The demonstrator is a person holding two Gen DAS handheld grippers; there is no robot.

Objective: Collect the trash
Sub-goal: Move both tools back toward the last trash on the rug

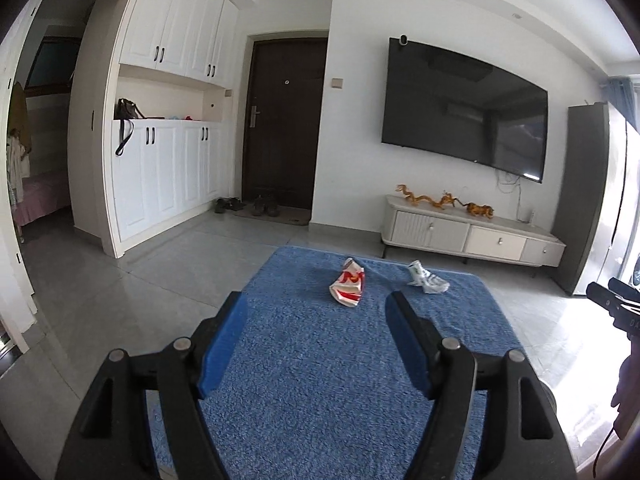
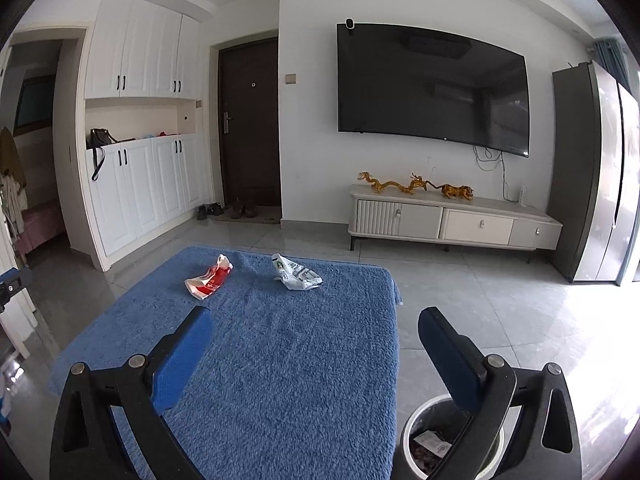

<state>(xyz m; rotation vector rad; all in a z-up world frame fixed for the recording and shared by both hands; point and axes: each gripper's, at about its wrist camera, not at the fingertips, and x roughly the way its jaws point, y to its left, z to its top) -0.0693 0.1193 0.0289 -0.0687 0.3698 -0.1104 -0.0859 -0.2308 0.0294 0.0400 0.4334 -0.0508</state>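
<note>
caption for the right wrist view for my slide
Open right tongs over blue mat; red wrapper, white wrapper ahead, bin below.

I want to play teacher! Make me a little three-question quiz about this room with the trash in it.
1. True or false: the left tongs are holding the red and white wrapper.
2. How many pieces of trash lie on the blue cloth?
3. Where is the bin? A) beside the cloth, under the right tongs; B) by the dark door; C) on the TV cabinet.

Key
1. False: both tongs are open and empty.
2. Two: the red and white wrapper and the white and green wrapper.
3. A.
</note>
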